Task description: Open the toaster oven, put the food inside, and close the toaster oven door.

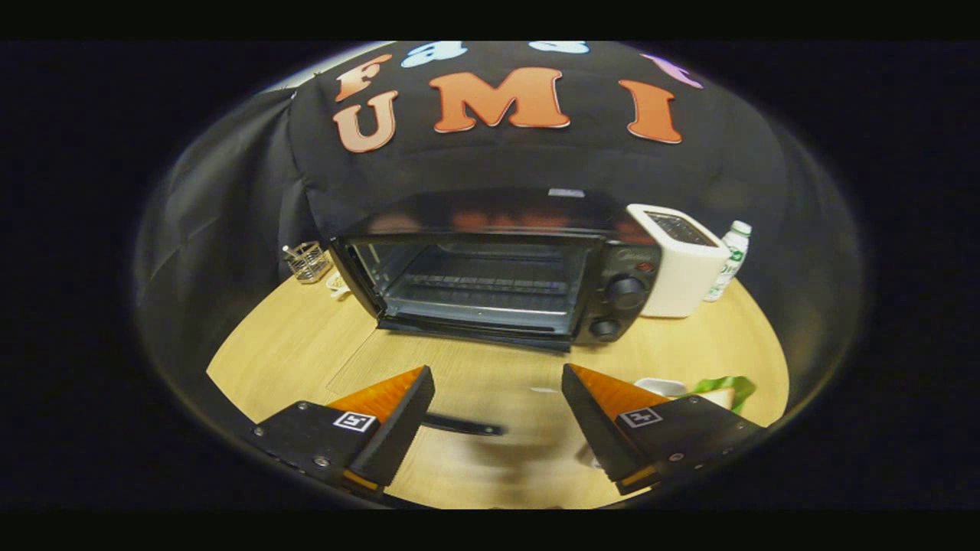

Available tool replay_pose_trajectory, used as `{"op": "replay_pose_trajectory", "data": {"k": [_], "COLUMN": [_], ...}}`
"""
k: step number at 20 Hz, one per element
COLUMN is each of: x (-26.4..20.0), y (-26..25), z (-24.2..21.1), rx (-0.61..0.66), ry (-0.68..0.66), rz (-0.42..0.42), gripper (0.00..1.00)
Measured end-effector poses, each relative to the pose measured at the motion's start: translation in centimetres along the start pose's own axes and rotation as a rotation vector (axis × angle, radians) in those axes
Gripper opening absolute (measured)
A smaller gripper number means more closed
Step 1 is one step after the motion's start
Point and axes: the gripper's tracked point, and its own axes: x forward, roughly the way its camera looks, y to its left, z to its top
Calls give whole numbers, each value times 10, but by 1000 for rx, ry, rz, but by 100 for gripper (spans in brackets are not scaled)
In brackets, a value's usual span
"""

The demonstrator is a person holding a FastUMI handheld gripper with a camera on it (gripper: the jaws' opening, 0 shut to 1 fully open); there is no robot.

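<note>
**Oven door down, food not yet loaded**

Your gripper [498,398] hangs above the wooden table [291,344] with its two orange-faced fingers spread wide and nothing between them. The toaster oven [498,268] stands beyond the fingers, its glass door [459,367] dropped flat toward you; the door's dark handle [463,425] shows low between the fingers. The wire rack [475,283] inside looks bare. So the opening step appears done. Loading and closing remain.

Just beside your right finger sit a white dish [662,386] and something green and ribbon-like [727,385]; this is probably the food, though it is too cut off to tell. Beside the oven's knobs [626,292] stand a white toaster [681,260] and a bottle [731,260]. A small wire holder [308,262] sits at the oven's other side.
</note>
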Motion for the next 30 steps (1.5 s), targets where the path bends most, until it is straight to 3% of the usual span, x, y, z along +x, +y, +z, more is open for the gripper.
{"op": "replay_pose_trajectory", "data": {"k": [7,10,13,18,25,30], "x": [-70,-80,-72,-39,-6,2], "y": [-115,-170,-196,-181,-159,-152], "z": [16,-4,-40,-88,-116,-121], "rx": [101,118,177,296,324,342], "ry": [-46,-24,51,162,248,271], "rz": [-147,-242,-269,-168,-65,-2], "gripper": [99,99,100,99,98,84]}}
